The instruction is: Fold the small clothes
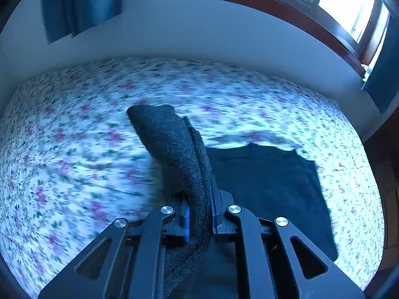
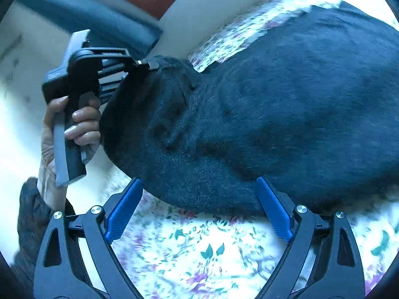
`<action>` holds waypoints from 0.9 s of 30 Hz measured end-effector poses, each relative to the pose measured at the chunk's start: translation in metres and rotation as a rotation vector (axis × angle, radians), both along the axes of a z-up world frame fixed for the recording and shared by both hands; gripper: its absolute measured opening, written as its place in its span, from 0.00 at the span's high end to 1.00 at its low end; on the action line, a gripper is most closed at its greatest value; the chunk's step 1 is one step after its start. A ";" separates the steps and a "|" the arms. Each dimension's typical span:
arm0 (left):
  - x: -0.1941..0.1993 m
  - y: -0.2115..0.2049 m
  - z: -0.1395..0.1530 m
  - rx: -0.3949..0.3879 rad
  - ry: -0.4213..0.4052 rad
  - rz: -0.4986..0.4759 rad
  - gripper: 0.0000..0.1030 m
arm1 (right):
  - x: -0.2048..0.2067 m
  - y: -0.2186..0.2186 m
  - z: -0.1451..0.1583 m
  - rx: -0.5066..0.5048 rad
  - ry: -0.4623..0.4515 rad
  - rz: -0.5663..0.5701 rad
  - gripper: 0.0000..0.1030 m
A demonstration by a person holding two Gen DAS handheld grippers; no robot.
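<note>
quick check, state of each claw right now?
Left claw: shut on a bunched edge of the dark fuzzy knit garment, lifted off the floral bedsheet.
Right claw: open, holding nothing.

Open right tongs [image 2: 199, 214] near dark garment [image 2: 286, 114]

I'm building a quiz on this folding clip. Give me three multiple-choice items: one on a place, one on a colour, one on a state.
1. Where does the dark garment mostly lie?
A. on the floral bedsheet
B. on a wooden chair
C. in a basket

2. What colour are the right gripper finger pads?
A. red
B. blue
C. yellow

3. What is the left gripper doing?
A. hanging open
B. clamping a fold of the garment
C. pinching the sheet

Key: A, flowered sheet shows all round the cloth; B, both pads are blue; B, cloth runs between its closed pads in the left wrist view.
</note>
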State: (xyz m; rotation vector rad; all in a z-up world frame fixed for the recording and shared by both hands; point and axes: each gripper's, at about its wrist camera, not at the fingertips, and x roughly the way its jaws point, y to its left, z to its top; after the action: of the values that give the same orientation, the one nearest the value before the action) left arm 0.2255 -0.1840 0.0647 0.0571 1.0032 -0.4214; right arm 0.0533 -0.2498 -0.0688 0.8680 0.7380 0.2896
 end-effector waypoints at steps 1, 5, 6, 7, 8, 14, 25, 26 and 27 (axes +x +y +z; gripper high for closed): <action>-0.006 -0.016 0.001 0.010 -0.003 -0.007 0.89 | -0.004 -0.008 0.002 0.011 -0.002 -0.017 0.11; -0.023 -0.071 -0.010 0.055 -0.005 -0.041 0.89 | -0.028 -0.045 0.010 0.013 -0.011 -0.072 0.11; -0.027 -0.083 -0.015 0.067 -0.007 -0.050 0.89 | -0.036 -0.057 0.010 0.010 -0.010 -0.086 0.11; -0.031 -0.096 -0.021 0.083 -0.011 -0.056 0.89 | -0.043 -0.066 0.009 0.008 -0.008 -0.096 0.11; -0.035 -0.110 -0.029 0.098 -0.011 -0.060 0.89 | -0.049 -0.073 0.009 0.007 -0.007 -0.105 0.11; -0.048 -0.155 -0.065 0.143 0.034 -0.052 0.89 | -0.083 -0.115 -0.004 0.017 -0.011 -0.170 0.11; -0.086 -0.199 -0.052 0.045 0.002 -0.149 0.45 | -0.106 -0.159 -0.006 0.171 -0.124 -0.291 0.11; -0.090 -0.200 -0.045 0.017 -0.012 -0.157 0.36 | -0.110 -0.165 -0.005 0.180 -0.138 -0.316 0.11; -0.094 -0.199 -0.035 -0.019 -0.026 -0.170 0.34 | -0.113 -0.169 -0.005 0.184 -0.146 -0.333 0.11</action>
State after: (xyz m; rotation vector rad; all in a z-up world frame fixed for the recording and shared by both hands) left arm 0.1311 -0.3835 0.0292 0.1311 0.9720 -0.5836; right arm -0.0599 -0.4187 -0.0739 1.1154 0.4262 0.1224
